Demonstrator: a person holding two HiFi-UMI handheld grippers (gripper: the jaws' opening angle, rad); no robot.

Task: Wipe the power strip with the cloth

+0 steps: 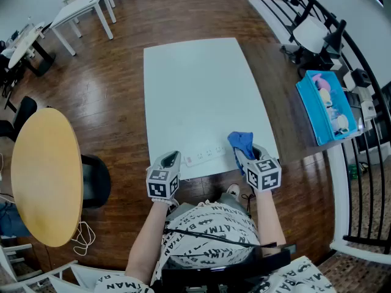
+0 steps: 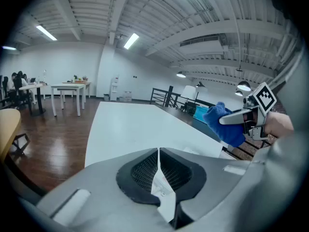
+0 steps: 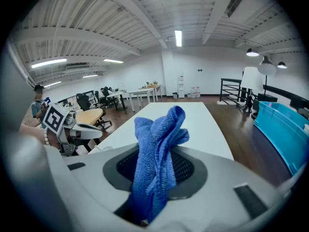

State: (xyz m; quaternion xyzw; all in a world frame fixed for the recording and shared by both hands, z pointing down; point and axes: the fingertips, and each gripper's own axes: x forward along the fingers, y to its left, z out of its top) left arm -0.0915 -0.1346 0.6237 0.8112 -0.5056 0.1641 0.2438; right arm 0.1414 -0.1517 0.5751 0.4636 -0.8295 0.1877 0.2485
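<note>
The white power strip lies along the near edge of the white table. In the head view my left gripper hovers at the strip's left end, its jaws pressed together with nothing gripped. My right gripper is at the strip's right end, shut on a crumpled blue cloth that sticks up above the jaws. From the right gripper view the cloth hangs bunched between the dark pads. The left gripper view shows shut jaws, with the right gripper and the cloth off to the right.
A blue bin with small items stands right of the table beside a black railing. A round yellow table and a black chair are at the left. White desks stand at the far left on the wooden floor.
</note>
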